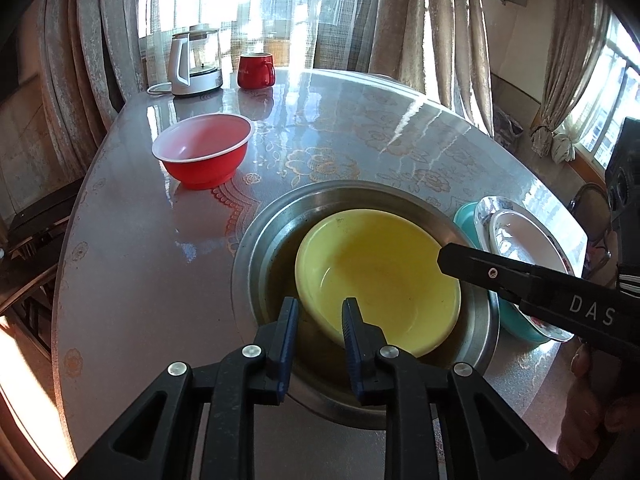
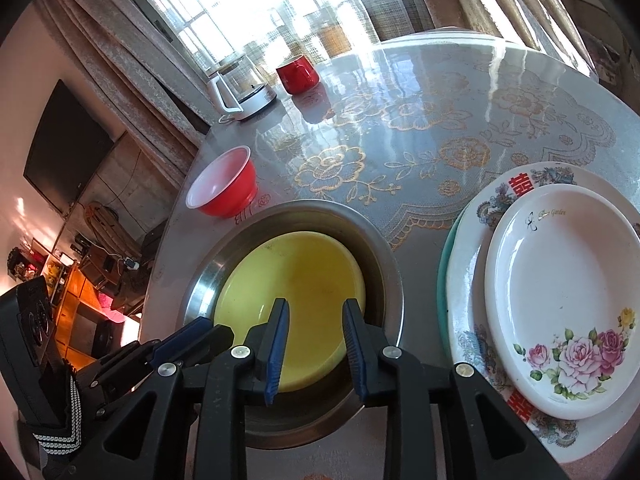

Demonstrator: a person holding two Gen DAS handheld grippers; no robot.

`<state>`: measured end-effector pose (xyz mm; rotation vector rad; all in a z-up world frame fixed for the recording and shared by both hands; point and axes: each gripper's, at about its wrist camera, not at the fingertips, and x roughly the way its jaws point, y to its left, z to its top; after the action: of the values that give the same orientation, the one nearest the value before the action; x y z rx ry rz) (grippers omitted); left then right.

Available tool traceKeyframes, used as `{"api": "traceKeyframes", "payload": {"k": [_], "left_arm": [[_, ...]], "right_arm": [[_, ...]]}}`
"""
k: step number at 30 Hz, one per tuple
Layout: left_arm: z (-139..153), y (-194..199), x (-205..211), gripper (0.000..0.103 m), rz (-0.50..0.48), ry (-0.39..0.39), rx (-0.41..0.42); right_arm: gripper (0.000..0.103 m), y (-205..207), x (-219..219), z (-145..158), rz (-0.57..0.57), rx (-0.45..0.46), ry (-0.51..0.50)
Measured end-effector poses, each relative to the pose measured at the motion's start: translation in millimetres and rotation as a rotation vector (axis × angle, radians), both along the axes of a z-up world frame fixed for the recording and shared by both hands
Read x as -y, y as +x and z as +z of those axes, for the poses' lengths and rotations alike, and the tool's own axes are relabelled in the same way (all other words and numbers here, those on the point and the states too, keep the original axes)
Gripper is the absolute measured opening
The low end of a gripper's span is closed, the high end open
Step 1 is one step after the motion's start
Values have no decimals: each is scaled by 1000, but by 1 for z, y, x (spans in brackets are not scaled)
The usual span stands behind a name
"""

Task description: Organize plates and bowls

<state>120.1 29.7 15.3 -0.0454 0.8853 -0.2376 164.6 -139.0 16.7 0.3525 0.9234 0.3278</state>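
A yellow bowl [image 1: 380, 276] [image 2: 296, 276] sits inside a wider steel bowl [image 1: 256, 248] [image 2: 200, 280] on the table. My left gripper [image 1: 320, 308] straddles the yellow bowl's near-left rim, its blue pads standing apart from it, so it is open. My right gripper [image 2: 316, 308] hangs over the same bowl's near edge, also open with a gap at each pad. One of its fingers [image 1: 520, 284] reaches in from the right in the left wrist view. A red bowl [image 1: 200, 152] [image 2: 224, 184] stands empty beyond. To the right, a white rose plate [image 2: 560, 280] lies on a patterned plate [image 2: 472, 320] and a teal plate [image 2: 442, 280].
A glass kettle [image 1: 196, 60] and a red mug [image 1: 256, 70] stand at the table's far edge by the curtained window. The round table [image 1: 140, 280] has a glossy floral cover. A person's hand [image 1: 584, 420] shows at the lower right.
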Motion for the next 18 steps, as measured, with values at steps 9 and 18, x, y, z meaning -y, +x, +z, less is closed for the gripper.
{"api": "traceKeyframes", "payload": {"k": [9,18], "left_arm": [[17,0,-17,52,54,-63,26],[24,9,-38,73,149,-40,59]], "right_arm": [[28,0,6,4,-19,19,40],[28,3,-5,9,8,44,29]]}}
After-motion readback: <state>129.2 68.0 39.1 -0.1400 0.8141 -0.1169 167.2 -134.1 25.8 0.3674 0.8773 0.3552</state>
